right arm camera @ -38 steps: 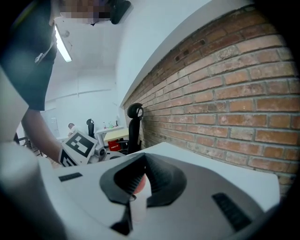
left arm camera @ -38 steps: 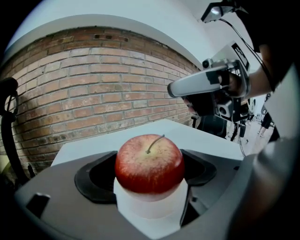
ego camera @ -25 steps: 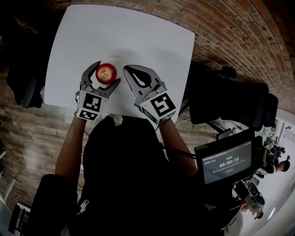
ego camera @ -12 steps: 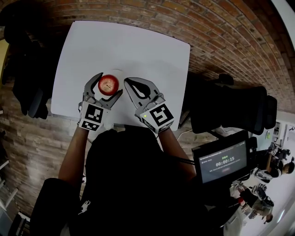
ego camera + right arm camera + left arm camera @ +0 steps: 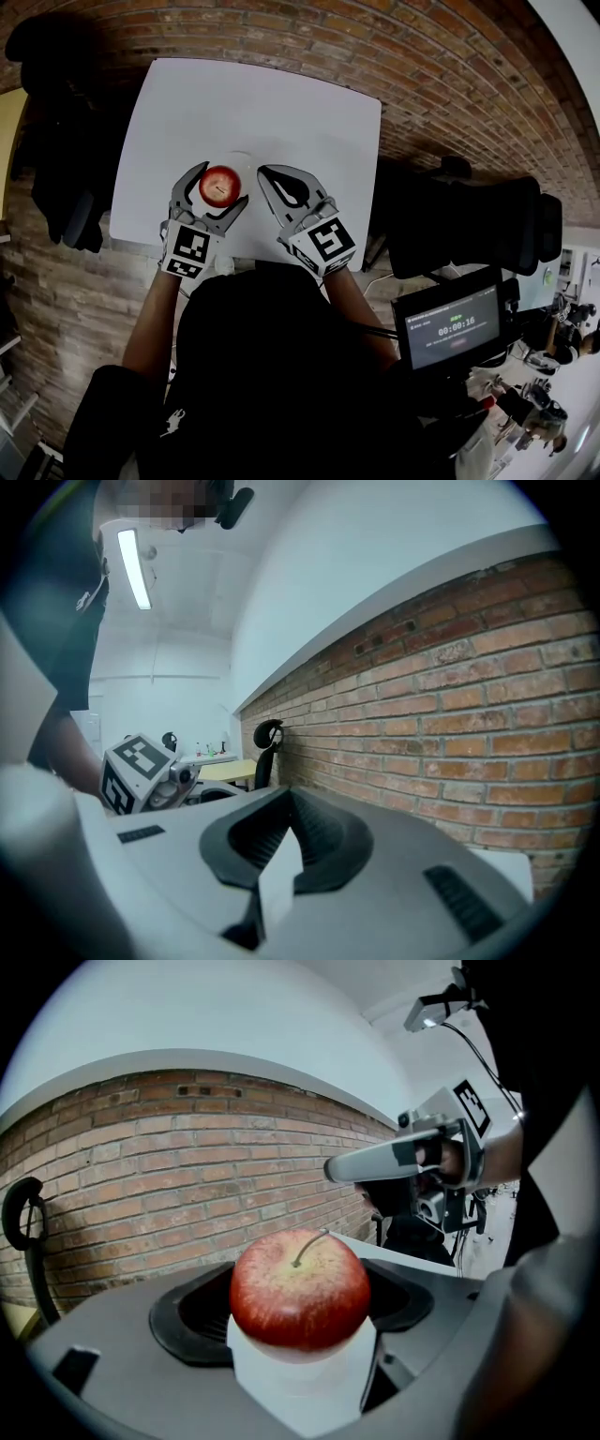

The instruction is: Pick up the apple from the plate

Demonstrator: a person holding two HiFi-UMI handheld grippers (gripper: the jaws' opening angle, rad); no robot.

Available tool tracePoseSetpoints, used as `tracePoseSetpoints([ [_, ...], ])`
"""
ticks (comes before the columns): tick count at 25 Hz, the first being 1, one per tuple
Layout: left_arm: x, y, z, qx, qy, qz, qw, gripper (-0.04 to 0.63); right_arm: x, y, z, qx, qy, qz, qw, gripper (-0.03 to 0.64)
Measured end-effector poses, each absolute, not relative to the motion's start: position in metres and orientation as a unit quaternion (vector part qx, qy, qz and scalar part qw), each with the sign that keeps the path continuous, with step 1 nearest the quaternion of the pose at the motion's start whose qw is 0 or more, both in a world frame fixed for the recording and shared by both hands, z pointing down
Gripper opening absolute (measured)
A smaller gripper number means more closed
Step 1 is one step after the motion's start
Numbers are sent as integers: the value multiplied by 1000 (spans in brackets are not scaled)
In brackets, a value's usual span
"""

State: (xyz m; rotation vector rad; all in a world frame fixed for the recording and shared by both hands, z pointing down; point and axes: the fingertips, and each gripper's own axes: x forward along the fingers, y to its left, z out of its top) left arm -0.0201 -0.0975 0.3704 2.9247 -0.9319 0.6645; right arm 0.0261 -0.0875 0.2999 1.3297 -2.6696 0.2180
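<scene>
The left hand-held gripper (image 5: pixel 222 180) is grasping the apple (image 5: pixel 219 186) stem-up between its jaws, left of centre, seemingly just above the plate (image 5: pixel 246 159) on the tabletop (image 5: pixel 281 103). The right hand-held gripper (image 5: pixel 265 174), clenched empty, is waiting alongside.

Glossy round red apple (image 5: pixel 220 185) with yellowish speckling round the top and a thin curved stem. Sits upright, stem up. Clamped at its sides between the dark pads of the left gripper (image 5: pixel 223 183). Small round white plate (image 5: pixel 244 159) lies flat on the white table (image 5: pixel 281 112), its rim showing just past the apple's far side. Can't tell the gap between apple and plate.
</scene>
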Motion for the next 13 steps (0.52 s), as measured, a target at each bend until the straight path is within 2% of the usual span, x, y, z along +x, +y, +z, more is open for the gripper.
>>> tracePoseSetpoints([
  [13,-23,-91,375,933,-289,214,1,416,22,-81,302,447,-888,74,82,2],
])
